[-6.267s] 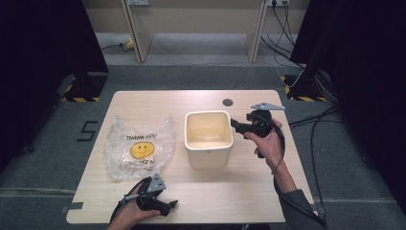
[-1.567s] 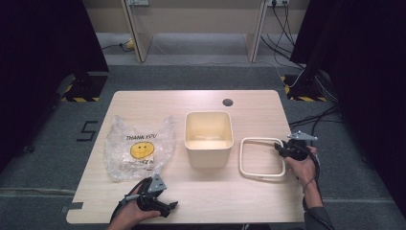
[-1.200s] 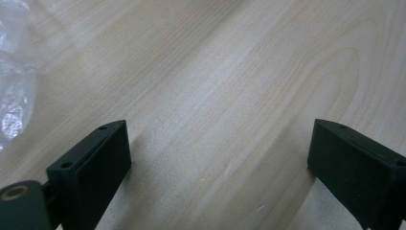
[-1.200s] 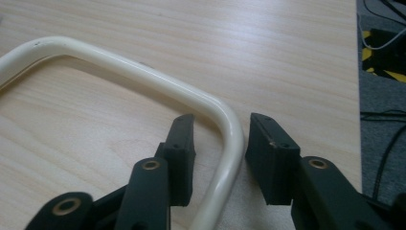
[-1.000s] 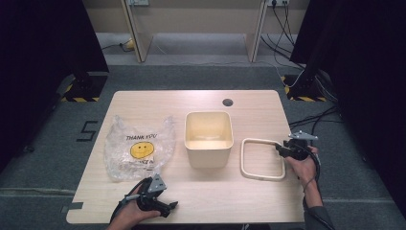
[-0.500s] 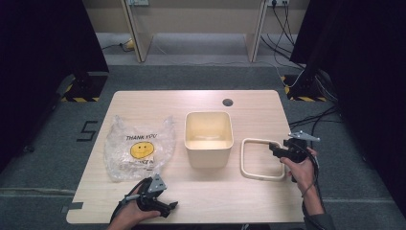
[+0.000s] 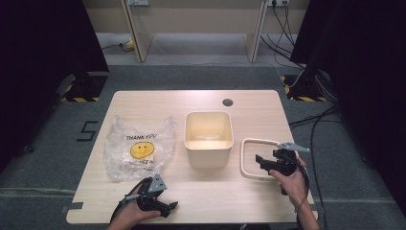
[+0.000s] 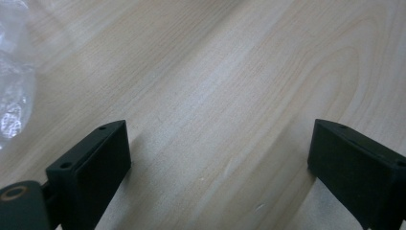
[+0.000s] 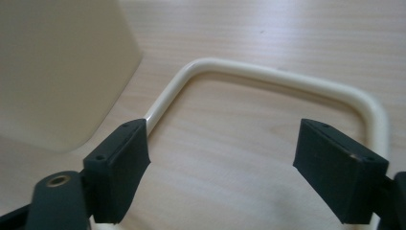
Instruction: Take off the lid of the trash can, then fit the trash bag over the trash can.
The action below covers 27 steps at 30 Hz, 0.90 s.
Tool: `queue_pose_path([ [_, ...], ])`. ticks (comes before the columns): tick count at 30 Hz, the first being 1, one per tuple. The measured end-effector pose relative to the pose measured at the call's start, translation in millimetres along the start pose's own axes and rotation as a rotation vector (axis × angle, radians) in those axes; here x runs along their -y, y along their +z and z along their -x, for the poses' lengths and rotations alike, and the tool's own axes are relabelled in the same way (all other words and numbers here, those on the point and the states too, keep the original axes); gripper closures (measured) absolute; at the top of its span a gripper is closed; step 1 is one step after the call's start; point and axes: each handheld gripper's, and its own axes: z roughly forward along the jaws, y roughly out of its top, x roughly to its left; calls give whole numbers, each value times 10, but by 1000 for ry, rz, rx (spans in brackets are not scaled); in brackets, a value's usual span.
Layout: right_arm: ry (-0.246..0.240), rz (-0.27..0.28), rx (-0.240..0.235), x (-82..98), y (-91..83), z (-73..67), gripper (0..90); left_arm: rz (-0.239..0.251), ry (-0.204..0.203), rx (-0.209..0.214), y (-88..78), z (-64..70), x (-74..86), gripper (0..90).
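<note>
Cream ring (image 7: 257, 158) lies flat near the bench's right edge, directly under right gripper (image 7: 261, 161), jaws just opened, gripping nothing. Left gripper (image 7: 168, 207), jaws apart, at front edge.

Bench (image 7: 268, 108): pale wood-grain top, smooth, satin sheen, soft reflections in the left gripper view. Bin (image 7: 208, 139): cream plastic, smooth, semi-matt outside, faint gloss on the inner floor. Ring frame (image 7: 246, 165): cream rounded bar, looks like glossy plastic or coated; bright highlight along its curve in the right gripper view. Bag (image 7: 136, 151): thin clear plastic film, crinkled, shiny glints, printed yellow smiley and black text. Right gripper (image 9: 218, 175) and left gripper (image 8: 218, 177): fingers (image 9: 117, 167) black matt plastic, slightly textured, small screw holes. Grey plate on top looks like dull metal. Floor (image 7: 201, 76): grey carpet, rough, matt.
</note>
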Motion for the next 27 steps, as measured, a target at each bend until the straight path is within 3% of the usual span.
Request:
queue_pose_path([
  [9,-25,-59,-52,195,-40,-186,159,-2,1,-1,0,0,-1,65],
  [13,-31,-87,-53,255,-48,-224,159,-2,2,0,0,-1,-1,65],
  [22,-25,-90,-56,299,-90,-239,159,-11,4,6,-9,-3,-9,69],
  [25,-30,-89,-59,309,-101,-243,159,-10,13,21,-24,0,-18,108],
  [27,-28,-88,-60,316,-107,-247,159,-1,-4,40,-33,-1,-26,153],
])
